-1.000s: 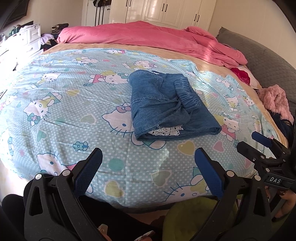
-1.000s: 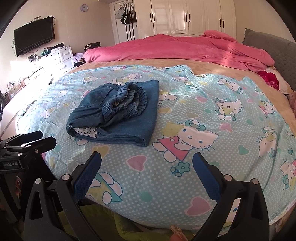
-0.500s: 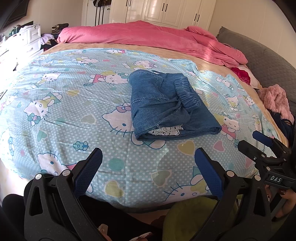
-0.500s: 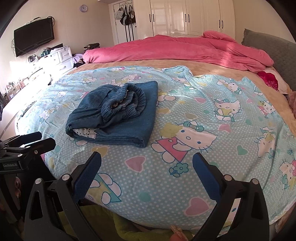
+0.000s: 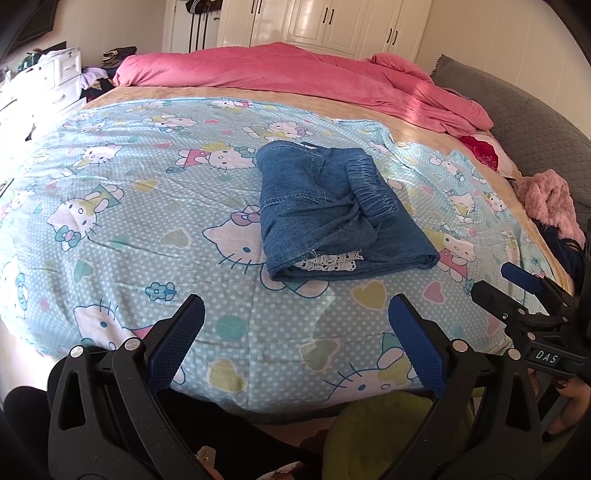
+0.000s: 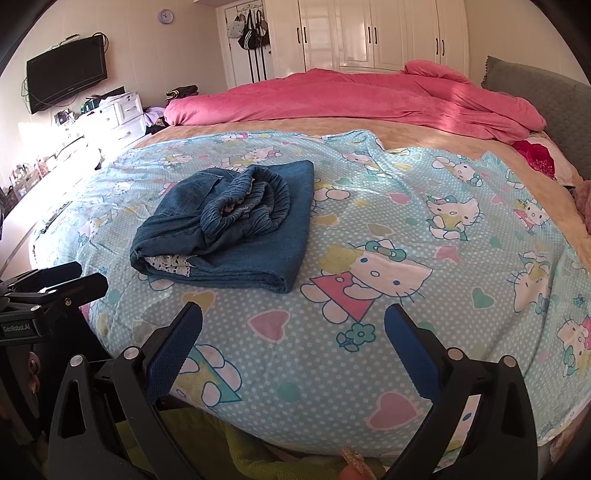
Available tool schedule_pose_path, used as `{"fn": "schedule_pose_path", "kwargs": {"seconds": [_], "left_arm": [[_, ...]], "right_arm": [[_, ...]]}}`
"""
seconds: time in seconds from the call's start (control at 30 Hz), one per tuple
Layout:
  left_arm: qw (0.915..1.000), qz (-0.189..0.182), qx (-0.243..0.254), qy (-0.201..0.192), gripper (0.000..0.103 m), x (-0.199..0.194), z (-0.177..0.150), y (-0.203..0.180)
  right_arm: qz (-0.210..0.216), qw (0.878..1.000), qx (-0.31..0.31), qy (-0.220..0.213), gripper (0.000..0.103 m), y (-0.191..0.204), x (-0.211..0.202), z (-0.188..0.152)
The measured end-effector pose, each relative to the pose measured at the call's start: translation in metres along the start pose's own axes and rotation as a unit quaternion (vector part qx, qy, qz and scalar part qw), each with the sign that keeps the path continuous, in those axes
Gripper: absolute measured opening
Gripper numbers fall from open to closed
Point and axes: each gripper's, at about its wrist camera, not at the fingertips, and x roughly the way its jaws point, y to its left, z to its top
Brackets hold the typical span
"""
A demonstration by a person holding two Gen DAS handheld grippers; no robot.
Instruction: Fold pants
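Observation:
Blue denim pants [image 5: 332,210] lie folded into a compact bundle on the light-blue cartoon-cat sheet [image 5: 147,221], elastic waistband on top and white lace trim showing at the near edge. The right wrist view has the same pants [image 6: 236,229] left of centre. My left gripper [image 5: 295,317] stands open near the bed's front edge, short of the pants, holding nothing. My right gripper [image 6: 293,325] is open too, empty, to the right of the bundle. Each gripper shows at the edge of the other's view: the right gripper [image 5: 517,284] and the left gripper [image 6: 62,280].
A pink duvet [image 5: 295,77] is heaped across the far side of the bed. A grey headboard [image 5: 517,114] and a pink fluffy item [image 5: 550,203] lie to the right. White drawers [image 6: 118,118], a wall TV [image 6: 66,83] and wardrobes [image 6: 369,33] line the room.

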Motion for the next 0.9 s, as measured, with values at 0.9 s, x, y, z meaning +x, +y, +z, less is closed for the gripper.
{"fn": "schedule_pose_path", "kwargs": {"seconds": [0.9], "left_arm": [[1.0,-0.001,0.006,0.002,0.094,0.0002,0.0001,-0.0009]], "right_arm": [[-0.002,1.0,0.0,0.001,0.099,-0.0012,0.0026,0.0009]]}}
